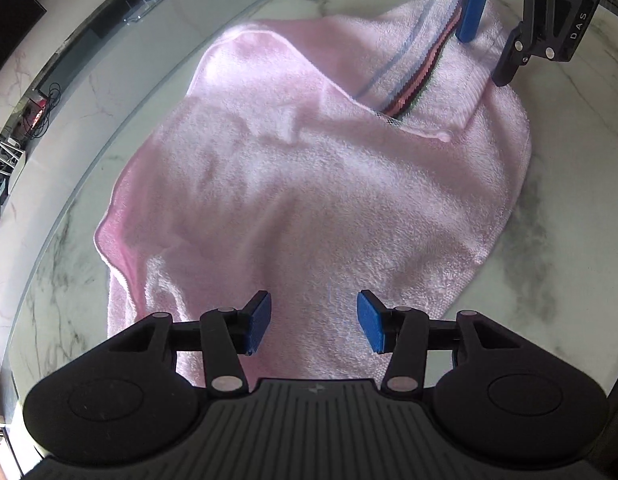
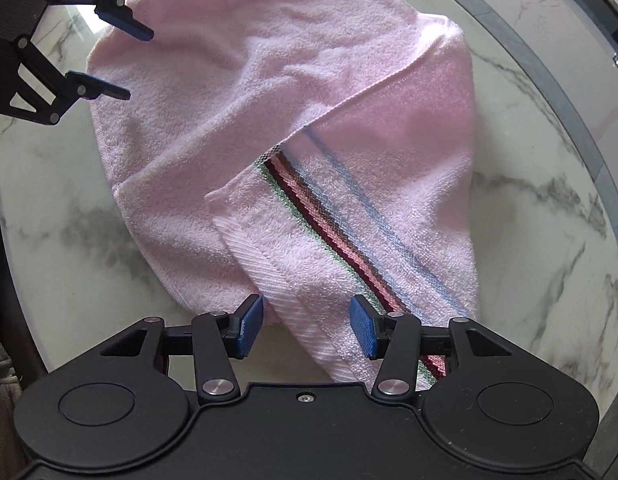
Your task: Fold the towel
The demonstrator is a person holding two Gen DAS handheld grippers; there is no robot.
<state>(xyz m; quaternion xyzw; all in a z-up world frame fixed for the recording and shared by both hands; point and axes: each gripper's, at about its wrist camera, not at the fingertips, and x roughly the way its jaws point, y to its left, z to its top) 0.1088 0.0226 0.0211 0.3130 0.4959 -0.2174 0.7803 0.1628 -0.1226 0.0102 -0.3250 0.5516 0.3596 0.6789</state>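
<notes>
A pink towel [image 1: 309, 184] lies on a white marbled table, roughly folded, with one layer laid over another. Its end with dark red, green and blue stripes [image 2: 329, 216] lies on top at the right gripper's side. My left gripper [image 1: 313, 322] is open and empty, its blue pads just above the plain end of the towel; it shows in the right wrist view [image 2: 123, 62] at the top left. My right gripper [image 2: 307, 326] is open and empty over the striped end's hem; it shows in the left wrist view [image 1: 487, 52] at the top right.
The marbled table [image 2: 549, 220] has a curved edge with a dark rim [image 2: 561, 92] close to the towel's far side. Beyond the edge in the left wrist view are a floor with cables and small items [image 1: 33, 112] and a low white ledge.
</notes>
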